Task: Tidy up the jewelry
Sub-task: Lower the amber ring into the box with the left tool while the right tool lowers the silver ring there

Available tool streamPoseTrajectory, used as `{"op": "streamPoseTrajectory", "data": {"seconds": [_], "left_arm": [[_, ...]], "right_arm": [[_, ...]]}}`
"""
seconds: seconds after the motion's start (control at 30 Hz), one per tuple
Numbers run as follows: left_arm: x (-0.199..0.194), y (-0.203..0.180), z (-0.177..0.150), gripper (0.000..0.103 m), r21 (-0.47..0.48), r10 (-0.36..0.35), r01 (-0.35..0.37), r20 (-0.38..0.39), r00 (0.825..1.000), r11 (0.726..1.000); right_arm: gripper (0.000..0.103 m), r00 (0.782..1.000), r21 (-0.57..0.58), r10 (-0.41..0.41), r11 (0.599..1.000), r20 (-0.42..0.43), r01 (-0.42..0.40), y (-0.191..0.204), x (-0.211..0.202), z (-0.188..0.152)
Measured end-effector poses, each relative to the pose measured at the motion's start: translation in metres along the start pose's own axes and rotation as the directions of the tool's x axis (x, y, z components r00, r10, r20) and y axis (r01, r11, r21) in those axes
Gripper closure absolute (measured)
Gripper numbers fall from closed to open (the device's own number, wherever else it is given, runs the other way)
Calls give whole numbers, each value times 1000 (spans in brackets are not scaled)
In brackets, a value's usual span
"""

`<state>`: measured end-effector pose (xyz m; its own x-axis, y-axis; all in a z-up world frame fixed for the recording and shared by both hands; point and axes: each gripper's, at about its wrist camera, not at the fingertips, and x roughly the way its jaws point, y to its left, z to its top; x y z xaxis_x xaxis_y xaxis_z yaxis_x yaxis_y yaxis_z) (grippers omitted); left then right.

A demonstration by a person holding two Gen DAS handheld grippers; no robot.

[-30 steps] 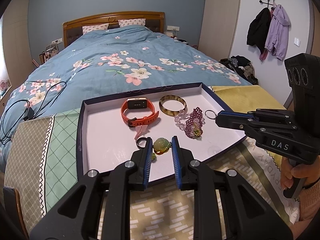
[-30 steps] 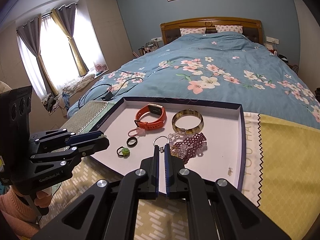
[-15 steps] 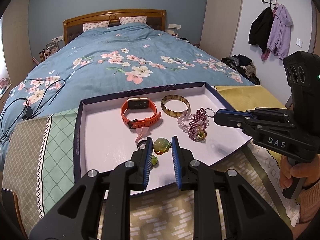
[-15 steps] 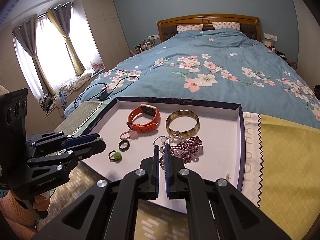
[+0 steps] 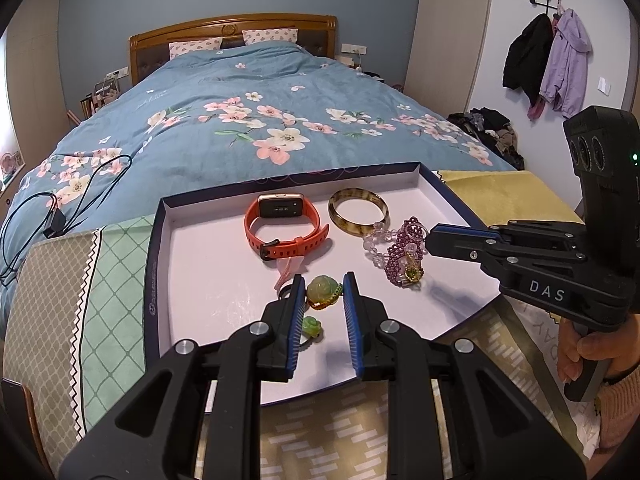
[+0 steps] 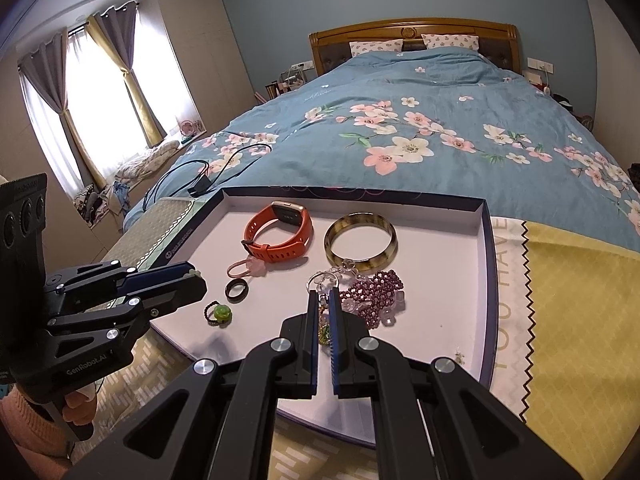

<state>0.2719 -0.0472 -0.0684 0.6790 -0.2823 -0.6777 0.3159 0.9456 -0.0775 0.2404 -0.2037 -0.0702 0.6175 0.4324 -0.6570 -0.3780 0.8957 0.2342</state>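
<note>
Left gripper (image 5: 322, 296) clamps a green pendant (image 5: 321, 292) above the tray (image 5: 160, 264); right gripper (image 6: 323, 304) is pinched shut, apparently on a keyring (image 6: 320, 280).

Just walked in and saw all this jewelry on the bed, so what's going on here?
A person is sorting jewelry in a shallow white tray at the foot of the bed, with a handheld gripper in each hand. The left gripper holds a pale green carved pendant above the tray. The right gripper is shut on a thin keyring charm beside the purple beaded bracelet. An orange watch, a tortoiseshell bangle, a dark ring and a green-stone ring lie in the tray.
</note>
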Motion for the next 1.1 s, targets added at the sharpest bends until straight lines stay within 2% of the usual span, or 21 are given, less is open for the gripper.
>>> {"op": "streamPoseTrajectory", "data": {"seconds": [1.1], "left_arm": [[32,9,-3,83,-37,28,-30,-48,998,999]], "right_arm": [[100,999,4,-10,1000,-44,10,-2,21,1]]}}
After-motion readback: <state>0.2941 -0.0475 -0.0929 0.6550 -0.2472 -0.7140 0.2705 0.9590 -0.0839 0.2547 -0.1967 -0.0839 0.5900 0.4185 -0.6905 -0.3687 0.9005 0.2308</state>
